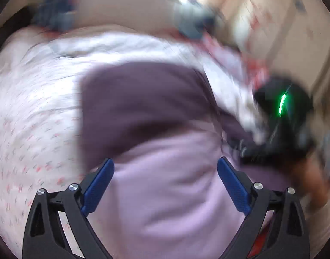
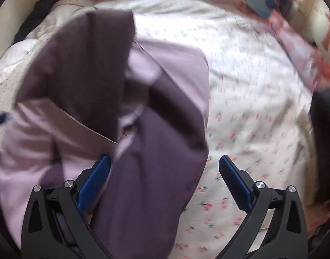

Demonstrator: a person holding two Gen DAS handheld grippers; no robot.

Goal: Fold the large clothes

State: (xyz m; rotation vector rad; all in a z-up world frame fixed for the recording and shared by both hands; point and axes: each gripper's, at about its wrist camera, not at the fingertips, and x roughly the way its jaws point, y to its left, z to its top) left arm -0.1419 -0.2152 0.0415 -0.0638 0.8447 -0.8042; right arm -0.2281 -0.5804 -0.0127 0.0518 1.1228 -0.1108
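A large purple garment (image 1: 143,108), dark on one face and pale lilac on the other, lies partly folded on a white floral bedsheet (image 1: 31,116). My left gripper (image 1: 165,168) is open above its lilac part, holding nothing. The right gripper's black body (image 1: 281,118) with a green light shows at the garment's right edge. In the right wrist view the garment (image 2: 143,151) lies bunched with flaps turned over. My right gripper (image 2: 165,166) is open over its right edge, holding nothing. Both views are motion-blurred.
The bedsheet (image 2: 251,108) spreads wide to the right of the garment. Blue-grey clothes (image 1: 55,15) and another pile (image 1: 190,21) lie at the bed's far edge by a beige headboard (image 1: 121,6). A red-patterned cloth (image 2: 303,49) lies at the far right.
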